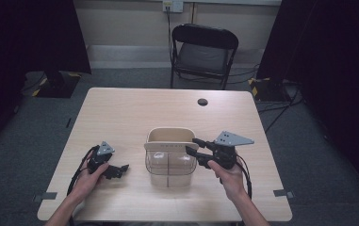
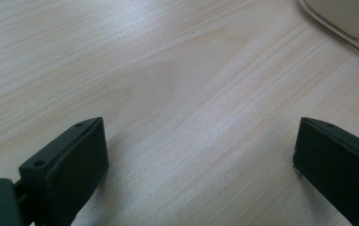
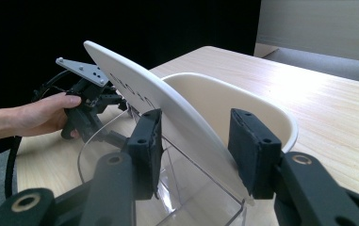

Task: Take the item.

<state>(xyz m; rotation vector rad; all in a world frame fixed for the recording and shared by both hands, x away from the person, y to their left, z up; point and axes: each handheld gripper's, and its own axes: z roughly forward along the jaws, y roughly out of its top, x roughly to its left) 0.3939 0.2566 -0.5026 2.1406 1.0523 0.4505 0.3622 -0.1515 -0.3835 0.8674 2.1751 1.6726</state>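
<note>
Container (image 1: 170, 162): clear body, cream-white lid (image 3: 167, 113) with faint embossed lettering, cream inner rim.
Table (image 1: 134, 113): pale wood grain, light streaks; small dark round cap (image 1: 202, 101) at 1 o'clock from container.
Right gripper (image 1: 197, 151): black jaws, grey three-cornered plate on top.
Left gripper (image 1: 120, 170), at 9 o'clock from container: black, grey plate, black cable.
Folding chair (image 1: 204, 54), 12 o'clock: black frame, dark grey seat.
Floor: grey carpet; yellow-black striped tape (image 1: 257, 87) at 2 o'clock.

Bare table (image 1: 120, 113) lies open around the bin (image 1: 170, 162); its tilted lid (image 3: 134, 89) blocks the mouth.
</note>
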